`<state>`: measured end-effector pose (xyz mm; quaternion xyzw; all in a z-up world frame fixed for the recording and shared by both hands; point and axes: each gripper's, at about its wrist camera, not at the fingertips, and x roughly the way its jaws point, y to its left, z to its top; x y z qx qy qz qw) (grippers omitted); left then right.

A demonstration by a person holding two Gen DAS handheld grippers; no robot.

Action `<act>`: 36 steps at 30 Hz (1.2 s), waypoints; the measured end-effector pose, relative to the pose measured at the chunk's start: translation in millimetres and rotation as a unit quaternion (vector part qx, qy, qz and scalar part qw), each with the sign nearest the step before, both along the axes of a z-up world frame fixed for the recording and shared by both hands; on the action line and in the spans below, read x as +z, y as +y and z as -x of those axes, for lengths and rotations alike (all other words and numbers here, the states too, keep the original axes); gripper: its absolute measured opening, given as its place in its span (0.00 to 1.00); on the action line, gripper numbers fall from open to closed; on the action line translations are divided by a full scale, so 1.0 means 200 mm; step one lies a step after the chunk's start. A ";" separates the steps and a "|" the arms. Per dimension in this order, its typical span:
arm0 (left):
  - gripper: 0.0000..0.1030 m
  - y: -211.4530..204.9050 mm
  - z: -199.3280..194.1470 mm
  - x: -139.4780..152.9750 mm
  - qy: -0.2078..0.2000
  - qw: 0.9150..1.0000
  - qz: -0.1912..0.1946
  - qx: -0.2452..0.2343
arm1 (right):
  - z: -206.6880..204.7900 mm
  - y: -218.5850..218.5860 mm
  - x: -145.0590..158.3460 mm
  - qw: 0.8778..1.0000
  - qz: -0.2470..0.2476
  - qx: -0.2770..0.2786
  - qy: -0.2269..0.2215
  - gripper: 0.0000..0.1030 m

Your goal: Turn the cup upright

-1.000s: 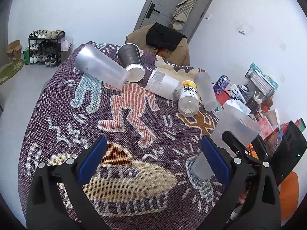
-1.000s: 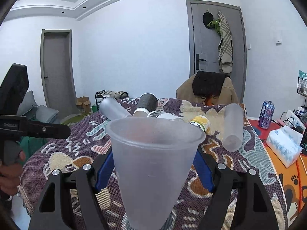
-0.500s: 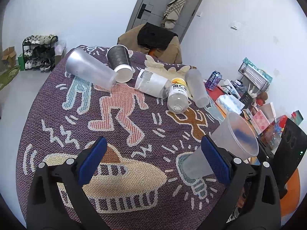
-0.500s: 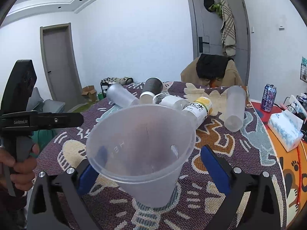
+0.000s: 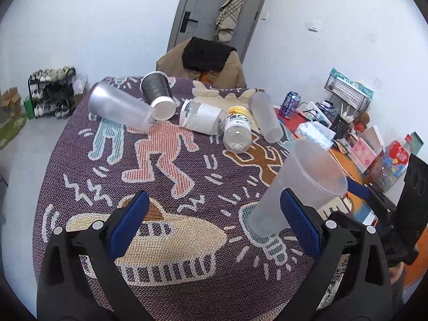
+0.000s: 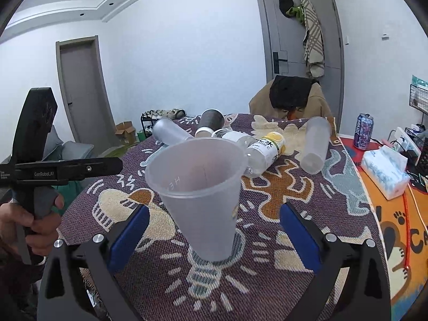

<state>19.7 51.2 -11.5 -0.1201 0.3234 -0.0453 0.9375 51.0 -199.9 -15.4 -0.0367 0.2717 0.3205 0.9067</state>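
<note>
Cup (image 6: 199, 195) stands mouth-up on the tabletop (image 6: 307, 243), base on the woven light-bulb pattern at the near right part of the cloth, so the flip reads as done. Right hand-held gripper (image 6: 212, 236) is spread wide, blue pads (image 6: 298, 236) well clear of the cup on both sides, nothing pinched; cup sits between the fingers but untouched, likely just let go so it can settle on its own base. In the left wrist view the cup (image 5: 297, 187) looks tilted, probably fisheye warp near the edge, since the right view shows it plumb. Left hand-held gripper (image 5: 214, 223) is also spread, empty, held low above the near cloth over the spaceship pattern, away from the cup, presumably kept out of the way as this is a one-hand job. Cup is thin frosted plastic, light and narrow at the base, so a nudge from a pad on the way out could tip it; backing straight out seems the safe call. Far side holds clutter lying on its side: frosted tumbler (image 5: 120, 107), dark paper cup (image 5: 157, 93), two bottles (image 5: 236, 128), another frosted tube (image 5: 264, 117). These may be next targets, cannot tell. Tissue pack (image 6: 385, 169) and can (image 6: 362, 131) sit off the cloth at right.
</note>
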 end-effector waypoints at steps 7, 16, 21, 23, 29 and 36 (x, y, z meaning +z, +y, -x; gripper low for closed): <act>0.94 -0.09 0.10 0.07 -0.029 0.999 -0.038 -0.005 | 0.08 -0.10 0.03 1.000 -0.011 -0.009 -0.001 0.93; 0.94 -0.19 0.24 0.10 -0.063 0.995 -0.073 -0.010 | 0.16 -0.22 0.01 0.999 -0.022 -0.031 0.011 0.93; 0.94 -0.23 0.31 0.07 -0.073 0.993 -0.088 -0.012 | 0.19 -0.28 -0.01 0.998 -0.031 -0.041 0.025 0.93; 0.94 -0.23 0.33 0.06 -0.077 0.994 -0.080 -0.009 | 0.20 -0.30 -0.02 0.998 -0.032 -0.045 0.026 0.93; 0.94 -0.25 0.35 0.02 -0.073 0.994 -0.081 -0.007 | 0.23 -0.35 -0.04 0.997 -0.040 -0.057 0.027 0.93; 0.94 -0.25 0.36 -0.01 -0.069 0.994 -0.088 0.006 | 0.24 -0.35 -0.04 0.998 -0.047 -0.049 0.019 0.93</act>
